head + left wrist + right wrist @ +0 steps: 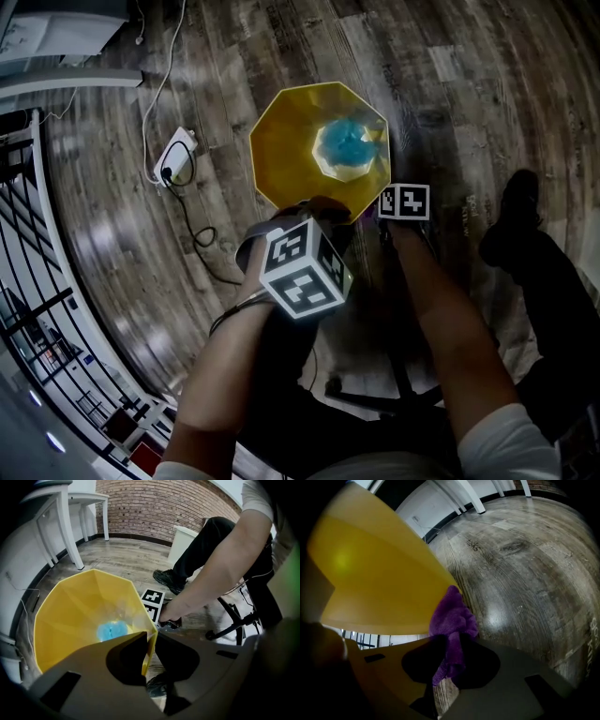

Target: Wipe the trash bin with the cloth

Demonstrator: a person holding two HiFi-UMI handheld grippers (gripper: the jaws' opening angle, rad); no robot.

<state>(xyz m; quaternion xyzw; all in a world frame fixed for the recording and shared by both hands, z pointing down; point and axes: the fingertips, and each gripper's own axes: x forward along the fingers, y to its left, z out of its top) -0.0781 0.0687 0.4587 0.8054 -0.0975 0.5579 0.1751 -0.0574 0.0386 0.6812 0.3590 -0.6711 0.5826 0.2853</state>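
The yellow eight-sided trash bin [295, 141] stands open on the wooden floor, with a crumpled blue thing [347, 145] at its bottom. My left gripper [314, 208] is at the bin's near rim. In the left gripper view its jaws [149, 641] are shut on that rim edge of the bin [75, 616]. My right gripper [398, 211] is low beside the bin's right outer side. In the right gripper view it [452, 641] is shut on a purple cloth [452, 618], whose bunched end lies against the bin's outer wall [379, 573].
A white power adapter with a black cable [173, 155] lies on the floor left of the bin. The person's dark shoe [511, 220] is at the right. A black chair base [234, 620], white table legs [68, 531] and a white container [185, 543] stand around.
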